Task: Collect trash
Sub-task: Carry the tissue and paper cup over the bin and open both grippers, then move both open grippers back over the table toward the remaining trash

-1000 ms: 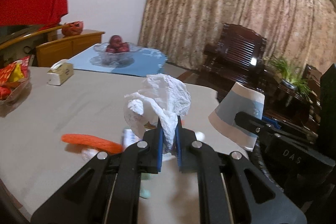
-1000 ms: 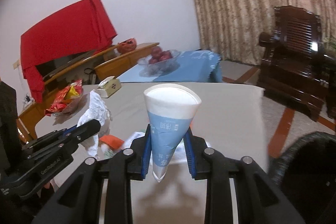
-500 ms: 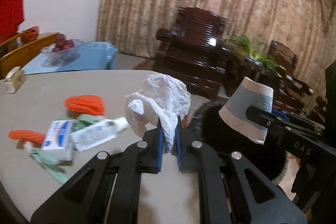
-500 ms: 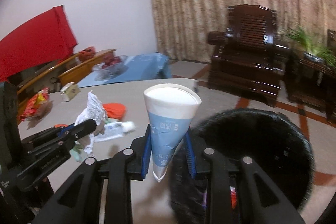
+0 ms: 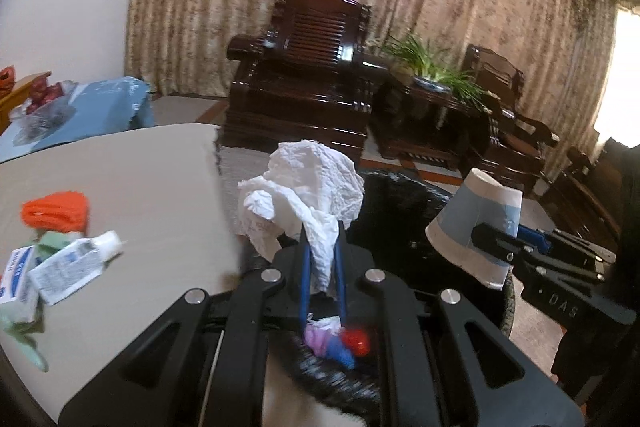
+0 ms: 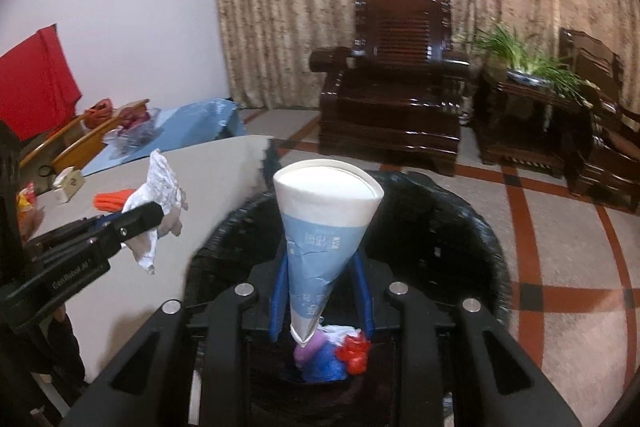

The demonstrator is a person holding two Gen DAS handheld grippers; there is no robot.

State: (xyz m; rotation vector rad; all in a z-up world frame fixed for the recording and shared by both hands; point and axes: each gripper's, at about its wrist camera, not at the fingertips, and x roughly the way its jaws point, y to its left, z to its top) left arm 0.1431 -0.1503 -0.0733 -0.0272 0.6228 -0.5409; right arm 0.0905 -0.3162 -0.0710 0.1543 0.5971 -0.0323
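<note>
Black trash bin [image 6: 460, 227] sits right under both claws, tabletop [image 5: 120, 187] off to their left. Right claw [image 6: 322, 291] clamps a blue paper cone cup [image 6: 326, 227], left claw [image 5: 322, 267] pinches a crumpled tissue [image 5: 304, 187] above the bin.

Left gripper [image 6: 150, 215], side of body: "GenRobot.AI". Right gripper [image 5: 486, 237], side of body: "DAS". Paper cone [image 6: 326, 227]: print illegible.

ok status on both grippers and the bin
Left gripper shut on crumpled tissue. Right gripper shut on paper cone cup. Both over black bin, nothing blocking.
</note>
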